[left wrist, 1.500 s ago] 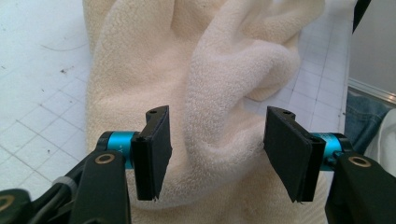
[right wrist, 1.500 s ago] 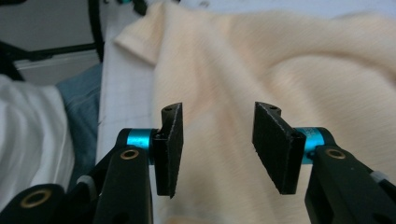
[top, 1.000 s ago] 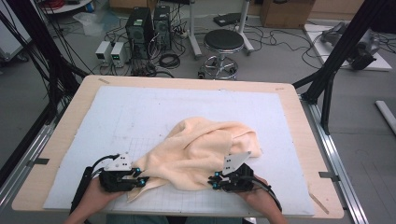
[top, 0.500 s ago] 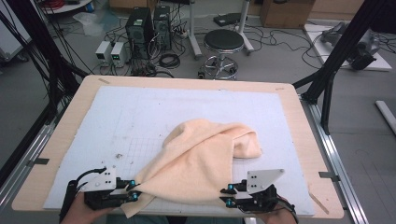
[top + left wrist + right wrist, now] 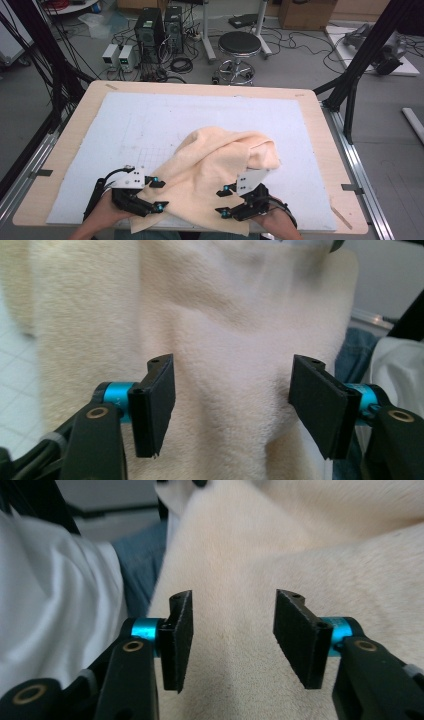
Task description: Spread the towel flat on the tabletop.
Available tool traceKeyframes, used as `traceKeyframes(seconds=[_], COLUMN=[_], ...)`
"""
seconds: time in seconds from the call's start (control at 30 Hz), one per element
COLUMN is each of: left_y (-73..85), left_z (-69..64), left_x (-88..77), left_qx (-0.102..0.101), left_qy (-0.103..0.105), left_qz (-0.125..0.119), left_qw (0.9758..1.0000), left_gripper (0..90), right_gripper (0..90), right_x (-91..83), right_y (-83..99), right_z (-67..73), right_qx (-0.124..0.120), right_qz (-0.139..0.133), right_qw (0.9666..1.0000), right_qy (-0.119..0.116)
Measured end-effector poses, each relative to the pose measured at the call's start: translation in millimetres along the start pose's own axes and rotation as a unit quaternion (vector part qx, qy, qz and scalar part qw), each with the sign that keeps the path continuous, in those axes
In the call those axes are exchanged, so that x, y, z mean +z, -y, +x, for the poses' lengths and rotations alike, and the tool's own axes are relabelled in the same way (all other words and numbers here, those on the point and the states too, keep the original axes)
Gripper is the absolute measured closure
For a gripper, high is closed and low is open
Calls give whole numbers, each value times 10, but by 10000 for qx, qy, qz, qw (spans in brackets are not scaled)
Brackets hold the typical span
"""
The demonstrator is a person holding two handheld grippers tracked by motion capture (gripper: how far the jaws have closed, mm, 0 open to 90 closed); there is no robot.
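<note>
The soft cream towel (image 5: 215, 175) lies bunched near the table's near edge. The left gripper (image 5: 158, 194) and right gripper (image 5: 222, 201) have just been opening; both jaws gape apart, gripping nothing.

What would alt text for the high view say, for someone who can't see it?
A person's two hands hold a left gripper and a right gripper, both with jaws open, at the near edge of a cream towel crumpled on a white mat over a wooden table.

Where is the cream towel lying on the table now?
In the high view, the cream towel lies crumpled on the white mat, near the table's front edge, its lower edge overhanging, between the left tongs and right tongs.
</note>
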State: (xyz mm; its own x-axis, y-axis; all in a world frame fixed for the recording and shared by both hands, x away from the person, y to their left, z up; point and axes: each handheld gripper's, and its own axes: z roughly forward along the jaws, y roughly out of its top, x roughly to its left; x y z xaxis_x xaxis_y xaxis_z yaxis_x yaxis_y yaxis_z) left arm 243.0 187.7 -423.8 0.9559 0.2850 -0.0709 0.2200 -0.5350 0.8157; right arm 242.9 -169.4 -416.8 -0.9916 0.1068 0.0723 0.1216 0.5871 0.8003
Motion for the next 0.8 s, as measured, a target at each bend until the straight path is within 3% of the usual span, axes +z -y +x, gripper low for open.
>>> traceKeyframes(seconds=[0.1, 0.17, 0.23, 0.33, 0.4, 0.5, 0.63, 0.8], left_y=[52, 98, 120, 104, 87, 70, 46, 41], left_z=[-3, 26, 32, 0, -19, -67, -229, -477], left_x=[60, 99, 119, 120, 112, 65, -50, -180], left_qx=[-10, -70, -193, -77, -55, -101, 66, 124], left_qy=[-22, 8, 89, 112, 141, 277, 373, 664], left_qz=[185, 333, 288, 326, 314, 234, 79, -141], left_qw=[9998, 9994, 9994, 9994, 9994, 9993, 9993, 9976], left_gripper=[495, 629, 680, 778, 797, 808, 809, 810], right_gripper=[586, 617, 656, 758, 852, 869, 870, 867], right_x=[127, 179, 217, 221, 218, 197, 47, -193], right_y=[9, 42, 84, 130, 135, 131, 95, 73], right_z=[-30, -98, -149, -173, -157, -126, 37, 359], right_qx=[-70, 9, 141, 207, 183, 141, 67, -126], right_qz=[346, 547, 666, 538, 522, 521, 250, -14], right_qw=[9991, 9974, 9962, 9969, 9975, 9978, 9993, 9995], right_qy=[231, 476, 543, 528, 447, 385, 263, 284])
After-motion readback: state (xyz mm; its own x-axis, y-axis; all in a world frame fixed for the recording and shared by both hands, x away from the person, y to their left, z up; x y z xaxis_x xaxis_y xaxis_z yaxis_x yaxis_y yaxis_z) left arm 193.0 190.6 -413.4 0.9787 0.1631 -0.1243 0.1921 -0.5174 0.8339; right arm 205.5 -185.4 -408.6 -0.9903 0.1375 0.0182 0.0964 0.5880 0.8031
